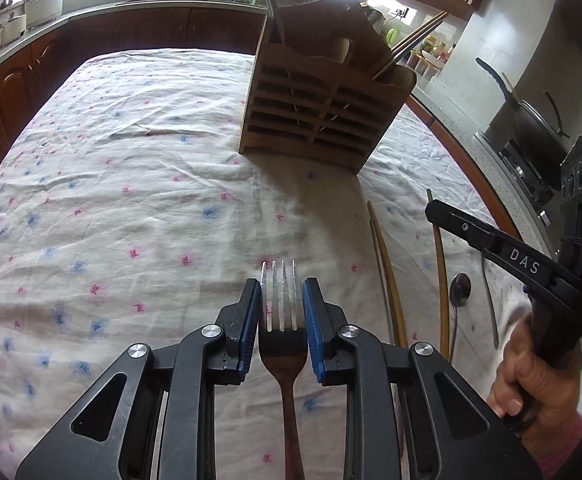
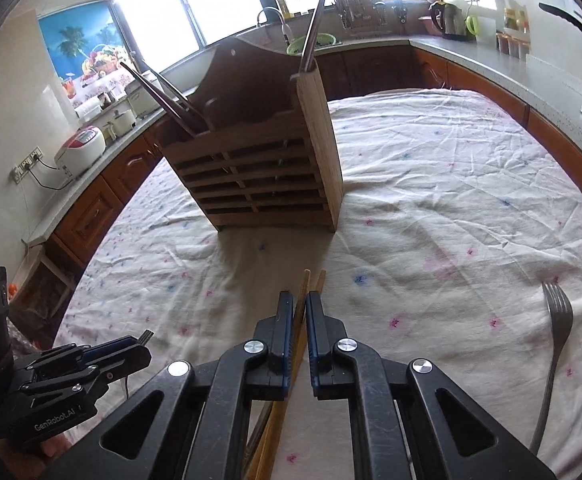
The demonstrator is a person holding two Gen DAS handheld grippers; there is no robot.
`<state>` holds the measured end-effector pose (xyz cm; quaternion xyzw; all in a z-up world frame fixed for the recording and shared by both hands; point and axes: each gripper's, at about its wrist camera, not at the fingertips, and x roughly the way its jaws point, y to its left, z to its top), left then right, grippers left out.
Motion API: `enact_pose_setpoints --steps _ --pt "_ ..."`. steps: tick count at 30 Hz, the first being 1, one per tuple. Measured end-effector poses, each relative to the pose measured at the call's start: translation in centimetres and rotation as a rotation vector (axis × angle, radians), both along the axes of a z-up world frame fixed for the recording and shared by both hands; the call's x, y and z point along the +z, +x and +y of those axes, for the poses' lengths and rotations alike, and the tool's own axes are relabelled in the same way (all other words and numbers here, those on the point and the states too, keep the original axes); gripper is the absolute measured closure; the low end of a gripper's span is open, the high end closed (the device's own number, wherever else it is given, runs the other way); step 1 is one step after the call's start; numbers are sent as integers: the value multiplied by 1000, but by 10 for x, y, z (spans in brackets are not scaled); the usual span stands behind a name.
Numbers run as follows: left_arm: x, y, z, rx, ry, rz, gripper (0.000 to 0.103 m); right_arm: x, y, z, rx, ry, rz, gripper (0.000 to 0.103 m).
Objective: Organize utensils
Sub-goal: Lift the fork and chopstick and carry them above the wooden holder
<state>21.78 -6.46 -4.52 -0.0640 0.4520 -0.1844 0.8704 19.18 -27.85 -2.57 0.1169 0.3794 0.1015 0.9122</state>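
Observation:
My left gripper [image 1: 281, 294] is shut on a fork [image 1: 280, 280] with a dark wooden handle, its blue pads [image 1: 252, 312] pressing the sides of the head and the tines pointing ahead. A slatted wooden utensil holder [image 1: 323, 112] stands on the flowered cloth beyond, with chopsticks and other utensils in it. My right gripper [image 2: 299, 300] is shut on wooden chopsticks [image 2: 309, 280], with the holder [image 2: 259, 168] straight ahead. In the left wrist view the right gripper [image 1: 431, 208] is at the right, above the cloth. The left gripper [image 2: 135, 346] shows at the lower left of the right wrist view.
Loose chopsticks [image 1: 387, 272] and a metal spoon [image 1: 459, 284] lie on the cloth [image 1: 131, 184] to the right. A metal fork [image 2: 557, 320] lies at the right of the cloth. Counters with appliances, a sink and a pan [image 1: 531, 120] ring the table.

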Motion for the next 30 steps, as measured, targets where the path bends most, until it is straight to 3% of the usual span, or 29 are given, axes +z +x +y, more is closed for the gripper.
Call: enact_pose_setpoints --steps 16,30 --pt "56 -48 28 24 -57 -143 83 76 -56 -6 11 58 -208 98" --pt "90 -53 39 54 -74 -236 83 109 -73 -7 4 81 -321 98"
